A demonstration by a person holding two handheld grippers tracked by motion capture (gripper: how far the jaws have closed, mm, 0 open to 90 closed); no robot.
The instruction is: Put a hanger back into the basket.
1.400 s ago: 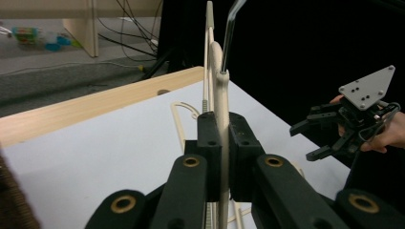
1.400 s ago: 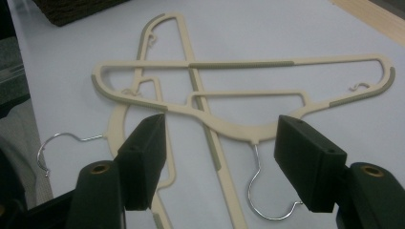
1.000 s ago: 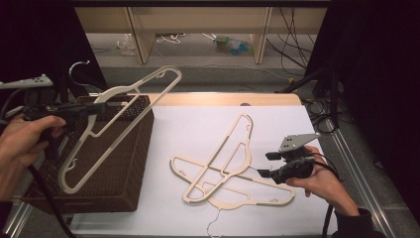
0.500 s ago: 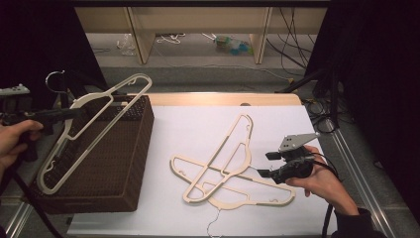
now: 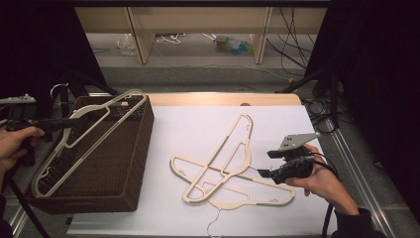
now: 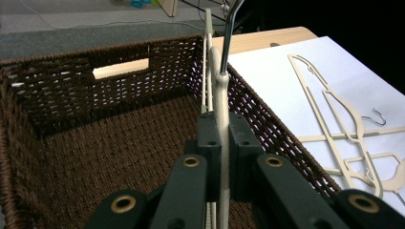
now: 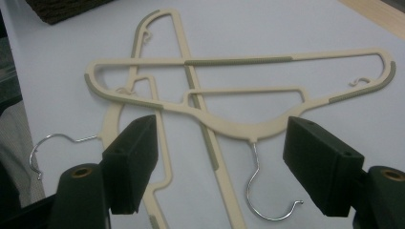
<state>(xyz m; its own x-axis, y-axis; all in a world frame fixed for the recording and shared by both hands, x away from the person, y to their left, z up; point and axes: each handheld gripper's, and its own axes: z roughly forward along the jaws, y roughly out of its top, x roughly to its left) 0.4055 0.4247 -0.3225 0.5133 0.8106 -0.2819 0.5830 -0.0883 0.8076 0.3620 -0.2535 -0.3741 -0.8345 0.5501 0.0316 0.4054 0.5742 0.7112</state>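
Hanger (image 5: 81,144) in left tongs (image 5: 69,122) — over basket (image 5: 126,163)

We read this as a lab recording setup, not a home. Bench (image 5: 198,126) has a white sheet over a wooden top, metal rails along its side edges. Black curtains flank both sides. Beyond the far edge: grey carpet floor (image 5: 198,74), loose cables (image 5: 292,34) trailing across it, bare wooden shelf legs (image 5: 141,34), stray litter (image 5: 233,44) underneath.
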